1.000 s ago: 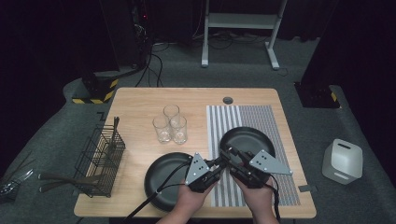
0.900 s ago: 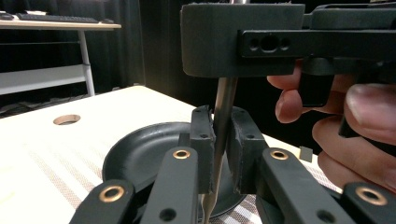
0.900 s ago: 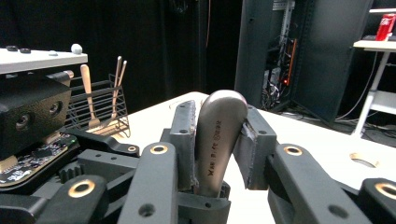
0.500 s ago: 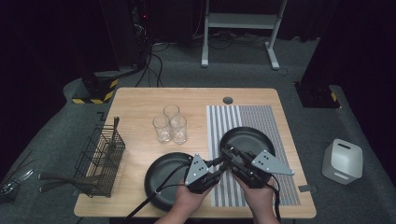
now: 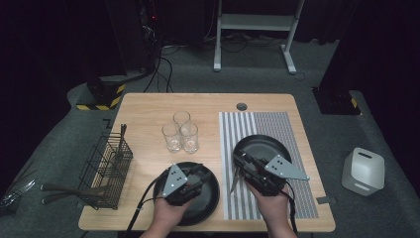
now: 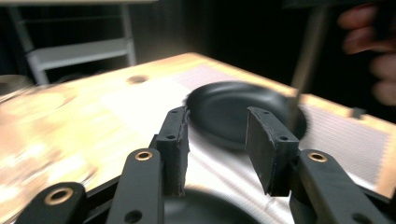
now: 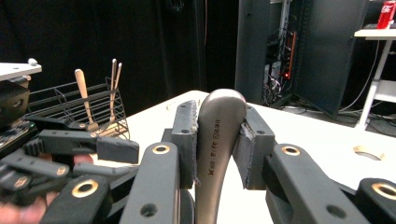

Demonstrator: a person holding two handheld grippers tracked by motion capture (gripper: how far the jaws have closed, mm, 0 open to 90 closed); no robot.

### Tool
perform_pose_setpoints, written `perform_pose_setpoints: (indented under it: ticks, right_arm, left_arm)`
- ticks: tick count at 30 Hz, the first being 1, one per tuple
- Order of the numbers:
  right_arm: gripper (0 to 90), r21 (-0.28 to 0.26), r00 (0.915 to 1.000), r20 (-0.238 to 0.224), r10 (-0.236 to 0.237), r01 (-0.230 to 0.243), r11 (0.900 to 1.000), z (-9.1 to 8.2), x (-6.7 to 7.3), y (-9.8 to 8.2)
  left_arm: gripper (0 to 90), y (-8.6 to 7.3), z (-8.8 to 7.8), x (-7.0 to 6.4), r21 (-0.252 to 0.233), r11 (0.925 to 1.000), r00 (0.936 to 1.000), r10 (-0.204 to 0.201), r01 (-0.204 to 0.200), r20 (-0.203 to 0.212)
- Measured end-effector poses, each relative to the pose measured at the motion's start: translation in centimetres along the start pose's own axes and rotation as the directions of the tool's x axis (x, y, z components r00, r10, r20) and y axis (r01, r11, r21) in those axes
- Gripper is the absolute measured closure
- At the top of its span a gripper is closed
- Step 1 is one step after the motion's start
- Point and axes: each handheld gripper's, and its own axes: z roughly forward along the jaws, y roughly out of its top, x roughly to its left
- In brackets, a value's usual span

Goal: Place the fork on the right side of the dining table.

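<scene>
My right gripper (image 5: pixel 239 163) (image 7: pixel 218 119) is shut on the silver handle of a metal utensil (image 7: pixel 215 154), whose lower end hangs over the striped mat (image 5: pixel 233 183) just left of the right black plate (image 5: pixel 267 145). My left gripper (image 5: pixel 198 174) (image 6: pixel 217 128) hovers over the left black plate (image 5: pixel 208 201). Its jaws have just been opening, and nothing lies between them. Along those jaws I see the right black plate (image 6: pixel 233 109) and the utensil (image 6: pixel 306 56) under the other hand's fingers. From the right gripper view, the left gripper (image 7: pixel 100 147) is close by at the left.
Three clear glasses (image 5: pixel 181 134) stand together in the middle of the wooden table (image 5: pixel 148 111). A black wire basket (image 5: pixel 106 166) with utensils sits at the left edge. The grey striped mat (image 5: pixel 277 124) covers the right half. A white box (image 5: pixel 364 171) is on the floor at right.
My left gripper has pulled away to the left from the right gripper and the utensil, and now sits over the left plate with its jaws wider. The right gripper has kept still.
</scene>
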Motion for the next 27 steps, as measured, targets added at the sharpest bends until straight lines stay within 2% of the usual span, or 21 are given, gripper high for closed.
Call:
perform_pose_setpoints:
  ticks: [1, 5, 8, 11, 12, 15, 17, 18, 19, 21, 25, 27]
  right_arm:
    - [71.9, 0.002, 1.0, 0.003, -0.002, 0.002, 1.0, 0.0, 0.0, 0.0]
    - [72.2, 0.016, 0.9996, 0.014, 0.026, -0.026, 1.0, 0.1, -0.1, 0.2]
    - [72.1, 0.023, 0.9988, 0.027, 0.04, -0.04, 0.999, 0.2, -0.2, 0.3]
    - [72.0, 0.025, 0.9982, 0.036, 0.048, -0.048, 0.999, 0.3, -0.3, 0.3]
    - [72.0, 0.026, 0.9983, 0.037, 0.045, -0.046, 0.999, 0.3, -0.3, 0.3]
    - [71.9, 0.033, 0.998, 0.047, 0.042, -0.044, 0.998, 0.4, -0.3, 0.4]
    - [71.7, 0.034, 0.9977, 0.058, 0.036, -0.038, 0.999, 0.4, -0.1, 0.4]
    - [71.7, 0.034, 0.9972, 0.067, 0.033, -0.036, 0.999, 0.4, 0.0, 0.4]
    - [71.8, 0.032, 0.997, 0.069, 0.035, -0.038, 0.999, 0.4, 0.1, 0.4]
    - [71.7, 0.04, 0.9964, 0.08, 0.028, -0.031, 0.999, 0.3, 0.4, 0.5]
    - [71.9, 0.057, 0.9963, 0.083, 0.022, -0.027, 0.998, 0.4, 0.8, 0.7]
    - [71.9, 0.058, 0.9962, 0.085, 0.022, -0.027, 0.998, 0.4, 0.8, 0.7]
  left_arm:
    - [58.2, -0.4, -0.5, 1.0, 0.014, 0.9997, 0.9996, -0.02, 0.02, -0.019]
    - [54.4, -1.4, -1.8, 3.4, 0.049, 0.9982, 0.9967, -0.031, 0.034, -0.075]
    - [52.4, -2.2, -2.5, 4.8, 0.077, 0.997, 0.9924, 0.002, 0.007, -0.123]
    - [50.2, -3.1, -2.9, 5.7, 0.096, 0.9941, 0.9811, 0.067, -0.051, -0.181]
    - [50.2, -3.6, -3.1, 6.1, 0.09, 0.9946, 0.9777, 0.068, -0.051, -0.199]
    - [49.7, -4.2, -3.4, 6.9, 0.089, 0.9955, 0.9785, 0.049, -0.032, -0.2]
    - [49.2, -4.3, -3.5, 7.3, 0.101, 0.9933, 0.9757, 0.076, -0.057, -0.205]
    - [49.1, -4.4, -3.6, 7.5, 0.096, 0.9942, 0.9767, 0.067, -0.049, -0.204]
    - [49.1, -4.6, -3.6, 7.8, 0.085, 0.9961, 0.9793, 0.04, -0.024, -0.198]
    - [47.8, -4.9, -3.4, 8.4, 0.095, 0.9955, 0.9814, 0.017, 0.001, -0.191]
    - [43.0, -5.5, -3.0, 8.7, 0.11, 0.9937, 0.983, -0.004, 0.025, -0.184]
    - [41.5, -5.7, -2.9, 8.6, 0.112, 0.9936, 0.9796, 0.007, 0.016, -0.201]
